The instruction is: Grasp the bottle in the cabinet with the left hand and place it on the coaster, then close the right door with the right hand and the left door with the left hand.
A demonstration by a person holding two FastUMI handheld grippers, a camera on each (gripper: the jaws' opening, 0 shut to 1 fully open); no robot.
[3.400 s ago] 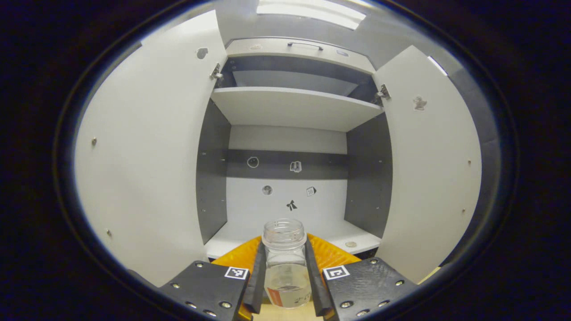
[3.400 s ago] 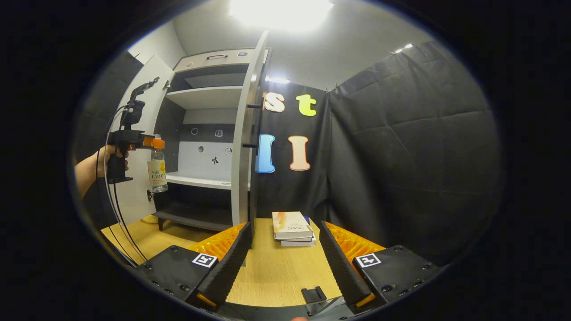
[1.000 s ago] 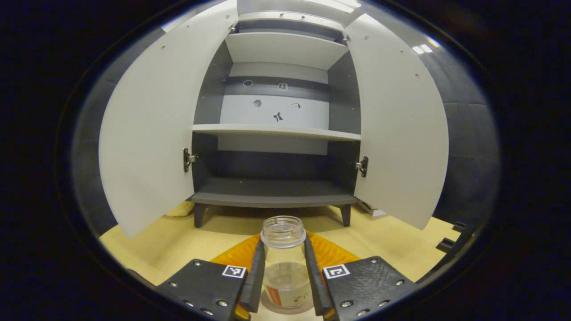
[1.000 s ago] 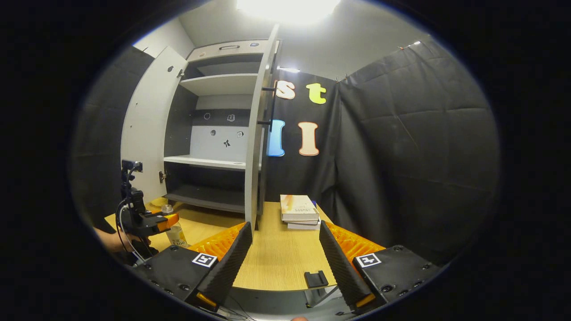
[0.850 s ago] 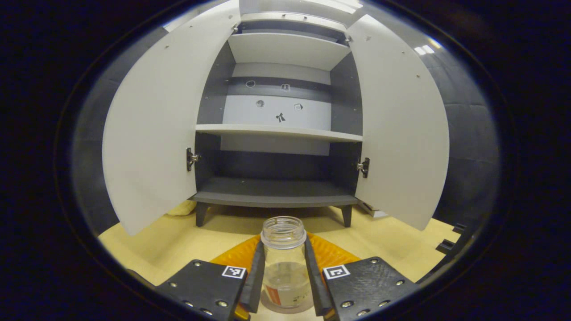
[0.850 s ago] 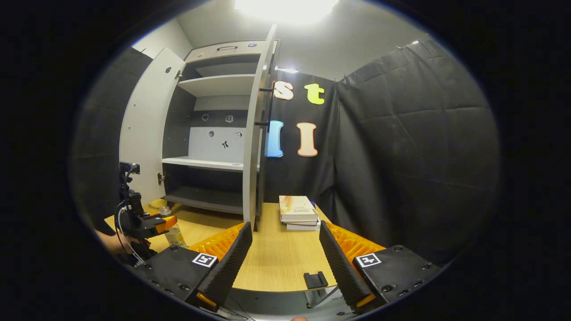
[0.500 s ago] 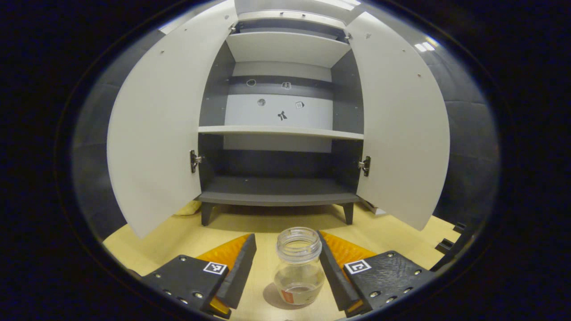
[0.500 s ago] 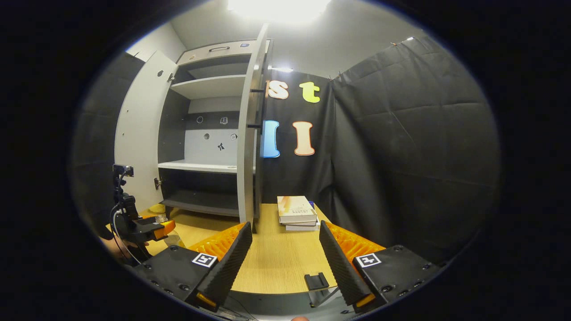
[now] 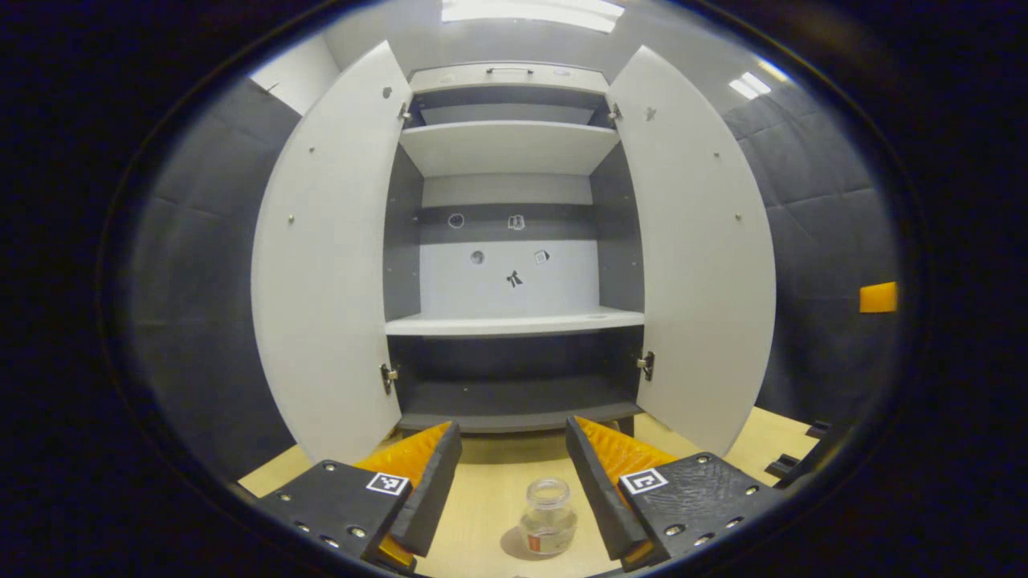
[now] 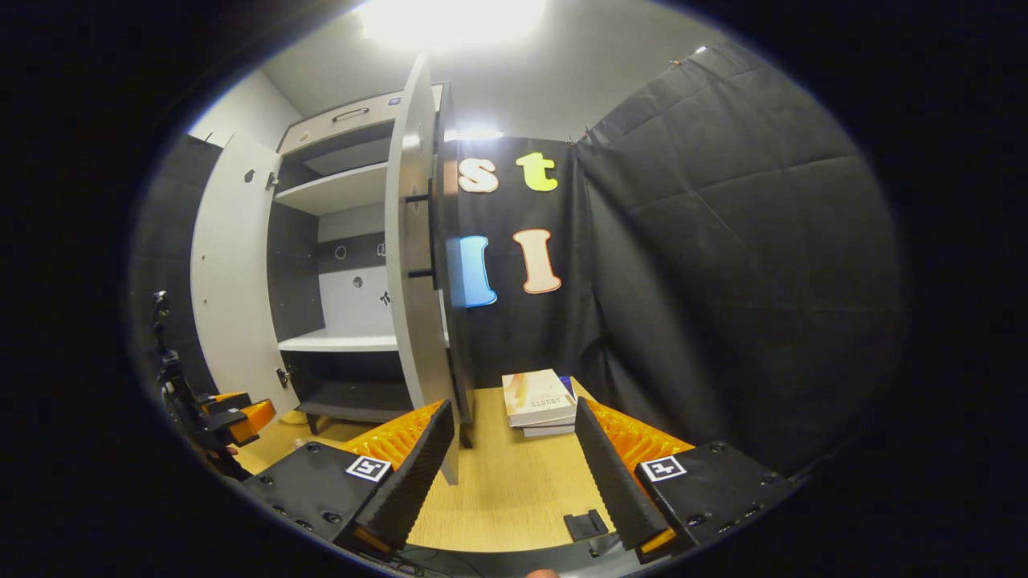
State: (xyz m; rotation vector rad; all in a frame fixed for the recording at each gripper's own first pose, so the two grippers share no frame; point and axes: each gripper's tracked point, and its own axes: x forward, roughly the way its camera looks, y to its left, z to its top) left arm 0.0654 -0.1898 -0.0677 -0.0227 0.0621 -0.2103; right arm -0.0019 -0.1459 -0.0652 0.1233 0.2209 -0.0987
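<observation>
Pale wood-grain desk (image 9: pixel 482 514) carries the clear, round bottle (image 9: pixel 547 527), standing upright and capless between the wide-spread jaws of the left gripper (image 9: pixel 511 490), touching neither. Beyond, the grey cabinet (image 9: pixel 514 241) stands with its flat left door (image 9: pixel 329 265) and right door (image 9: pixel 699 265) swung open. Farther right, the right gripper (image 10: pixel 514 474) hovers, jaws wide, near stacked books (image 10: pixel 536 401).

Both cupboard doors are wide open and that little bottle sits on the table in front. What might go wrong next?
The bottle has no cap and holds some liquid, so a knock from the open left gripper just above it could spill it. The right door also stands edge-on to the right gripper, so a push may glance off.
</observation>
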